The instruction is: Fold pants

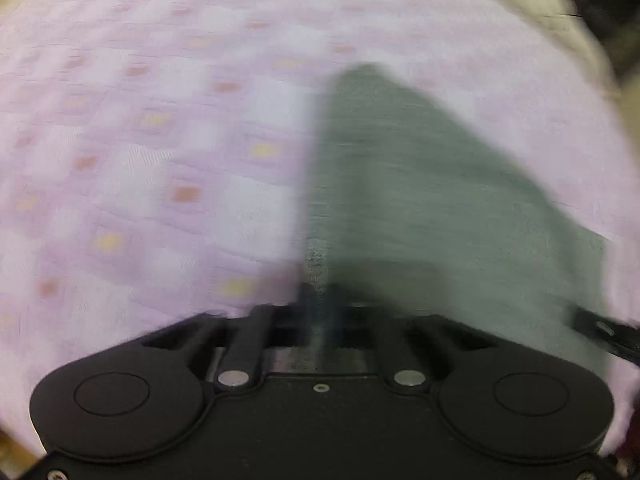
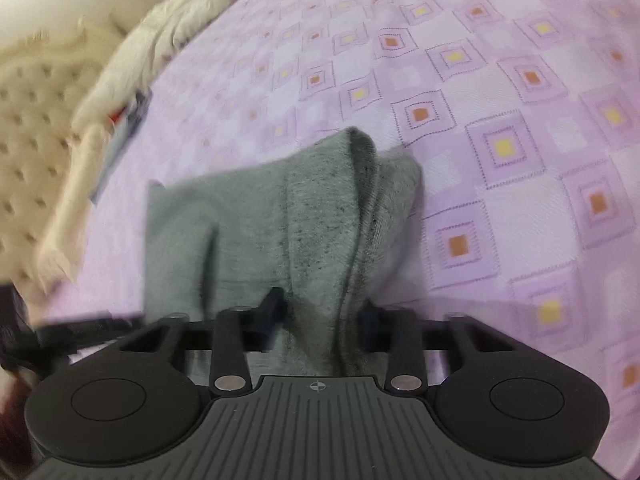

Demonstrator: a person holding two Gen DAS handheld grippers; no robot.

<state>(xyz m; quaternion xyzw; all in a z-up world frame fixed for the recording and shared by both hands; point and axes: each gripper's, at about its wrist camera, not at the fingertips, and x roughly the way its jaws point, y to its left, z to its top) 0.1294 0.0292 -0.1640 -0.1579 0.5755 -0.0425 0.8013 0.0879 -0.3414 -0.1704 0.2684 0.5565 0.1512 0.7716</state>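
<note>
The grey pants (image 1: 420,200) hang from both grippers above a pink patterned bedspread (image 1: 140,140). My left gripper (image 1: 320,304) is shut on the pants' edge; the cloth stretches away from it to the right, and the view is blurred by motion. My right gripper (image 2: 320,312) is shut on a bunched fold of the grey pants (image 2: 320,220), with a seam running down between its fingers (image 2: 272,304). The other gripper shows as a dark shape at the left edge of the right wrist view (image 2: 60,332) and at the right edge of the left wrist view (image 1: 608,332).
The pink bedspread (image 2: 520,120) with yellow and orange squares covers the bed. A cream tufted headboard (image 2: 28,140) and a cream fringed blanket (image 2: 152,40) lie along the left. A small dark object (image 2: 128,116) lies by the blanket.
</note>
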